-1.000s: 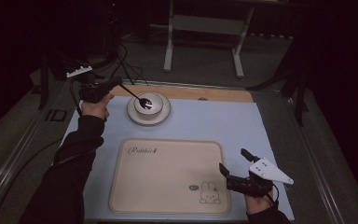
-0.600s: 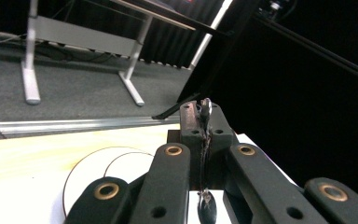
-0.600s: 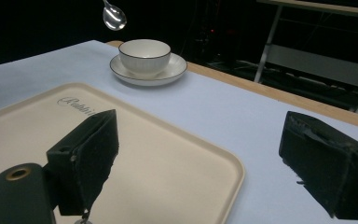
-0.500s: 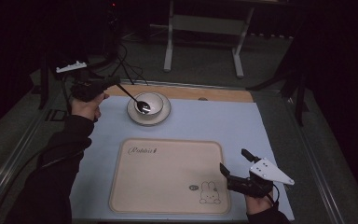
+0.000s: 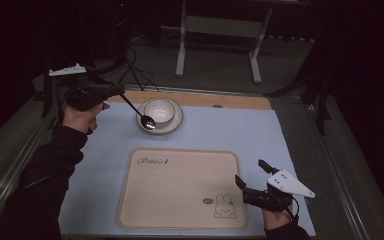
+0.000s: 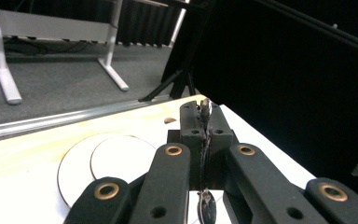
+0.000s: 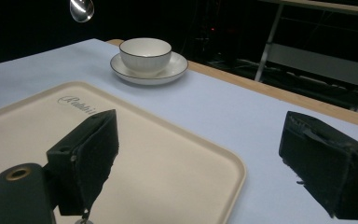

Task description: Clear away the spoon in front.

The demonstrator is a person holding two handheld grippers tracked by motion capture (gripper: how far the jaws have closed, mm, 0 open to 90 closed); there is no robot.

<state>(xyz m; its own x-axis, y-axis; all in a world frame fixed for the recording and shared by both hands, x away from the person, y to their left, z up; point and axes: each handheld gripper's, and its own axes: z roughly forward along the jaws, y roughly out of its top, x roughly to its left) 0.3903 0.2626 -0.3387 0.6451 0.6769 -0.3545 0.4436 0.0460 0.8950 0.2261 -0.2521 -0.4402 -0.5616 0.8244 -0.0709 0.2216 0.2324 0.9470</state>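
A white bowl (image 5: 159,111) stands on a white saucer (image 5: 172,125) at the far middle of the pale blue mat. My left gripper (image 5: 119,92) is raised to the left of it, shut on the handle of a metal spoon (image 5: 136,109). The spoon slants down toward the saucer's near-left rim. In the left gripper view the handle (image 6: 205,106) pokes out between the closed pads above the saucer (image 6: 74,172). My right gripper (image 5: 252,175) rests open and empty at the near right corner of the beige tray (image 5: 180,200). Its view shows the spoon's head (image 7: 81,8) in the air left of the bowl (image 7: 145,53).
The tray (image 7: 168,158) carries a rabbit drawing and the word Rabbit. A wooden strip (image 5: 230,100) borders the mat at the back, with metal rails along the table sides. Beyond stand a white frame's legs (image 5: 252,65) and cables on the dark floor.
The left hand has lifted the spoon out of the bowl and drawn it up and to the left. The right gripper has stayed where it was.
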